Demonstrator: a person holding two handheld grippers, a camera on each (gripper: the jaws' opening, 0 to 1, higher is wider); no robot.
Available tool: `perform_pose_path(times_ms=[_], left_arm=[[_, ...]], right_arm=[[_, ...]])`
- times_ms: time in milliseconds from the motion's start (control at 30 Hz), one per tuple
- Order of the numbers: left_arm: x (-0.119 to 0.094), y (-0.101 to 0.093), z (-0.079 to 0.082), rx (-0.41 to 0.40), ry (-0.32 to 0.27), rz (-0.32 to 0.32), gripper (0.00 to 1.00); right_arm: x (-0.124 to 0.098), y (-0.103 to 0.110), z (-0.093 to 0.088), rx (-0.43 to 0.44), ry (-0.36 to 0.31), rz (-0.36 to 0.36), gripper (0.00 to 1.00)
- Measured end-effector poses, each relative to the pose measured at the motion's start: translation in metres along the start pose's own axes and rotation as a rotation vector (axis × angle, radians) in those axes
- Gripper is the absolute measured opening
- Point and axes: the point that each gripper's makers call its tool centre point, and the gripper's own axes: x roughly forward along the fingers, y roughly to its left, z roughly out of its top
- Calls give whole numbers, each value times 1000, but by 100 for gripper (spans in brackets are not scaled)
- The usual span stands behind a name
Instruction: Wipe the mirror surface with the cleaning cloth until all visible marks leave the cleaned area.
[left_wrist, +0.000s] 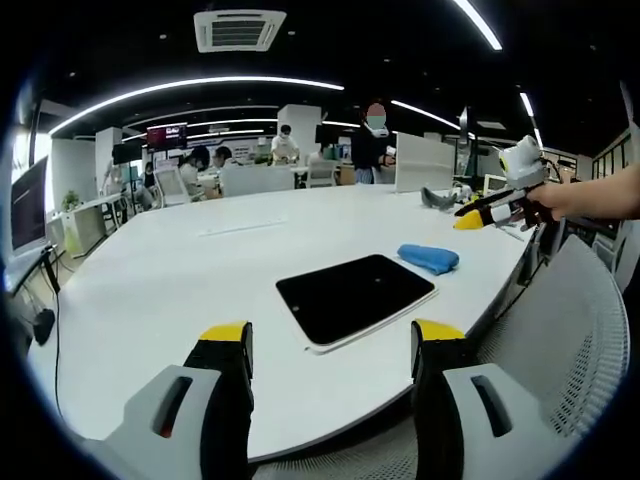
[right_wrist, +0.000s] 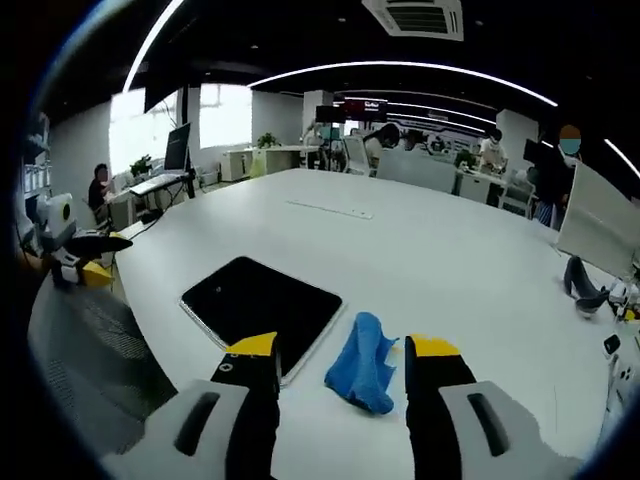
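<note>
A dark rectangular mirror with a white rim lies flat near the front edge of the white table. Just right of it lies a crumpled blue cleaning cloth. My left gripper hovers before the table edge, jaws open and empty, pointing at the mirror. My right gripper is held by a hand beyond the cloth. In the right gripper view, the cloth sits just ahead of my right gripper, in line with its open jaws, beside the mirror. The left gripper hangs far left, off the table.
A grey mesh chair back stands by the table's edge, also seen as the chair. A small grey object lies far across the table. A white strip lies mid-table. People sit and stand at desks behind.
</note>
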Motion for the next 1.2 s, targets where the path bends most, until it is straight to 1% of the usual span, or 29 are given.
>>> perform_pose_path(times_ms=[133, 167, 200, 233, 267, 367, 567, 667, 733, 767, 800, 867, 933, 1067, 1200], left_arm=[[0, 0, 0, 0, 1, 1, 62], [0, 1, 0, 0, 1, 2, 62], [0, 1, 0, -1, 1, 2, 62], [-1, 1, 0, -1, 1, 3, 62], [-1, 1, 0, -1, 1, 3, 62], [-1, 1, 0, -1, 1, 3, 62], [0, 1, 0, -2, 2, 5, 62], [0, 1, 0, -3, 2, 5, 62], [0, 1, 0, -2, 2, 5, 62], [0, 1, 0, -1, 2, 4, 62], [-1, 1, 0, -2, 2, 4, 62], [-1, 1, -1, -1, 2, 4, 62], [-1, 1, 0, -2, 2, 4, 62], [-1, 1, 0, -1, 1, 4, 62], [-1, 2, 0, -2, 0, 6, 62]], right_arm=[[-9, 7, -9, -13, 1, -17, 65], [-10, 9, -11, -11, 0, -18, 70], [-11, 13, -12, -14, -7, -23, 78], [-7, 8, -13, -18, -9, -27, 83], [-6, 8, -15, -37, -6, -31, 86], [-7, 11, -20, -67, -10, -35, 86], [-4, 25, -33, -58, -17, -30, 88], [-6, 24, -39, -80, -9, -45, 87], [-7, 22, -44, -67, -9, -53, 87], [-8, 21, -45, -39, -10, -61, 87], [-8, 21, -45, -16, -20, -58, 87], [-8, 23, -43, -22, -29, -57, 87], [-7, 25, -43, -41, -23, -57, 87], [-9, 27, -43, -48, -27, -63, 87], [-9, 28, -43, -33, -27, -61, 87]])
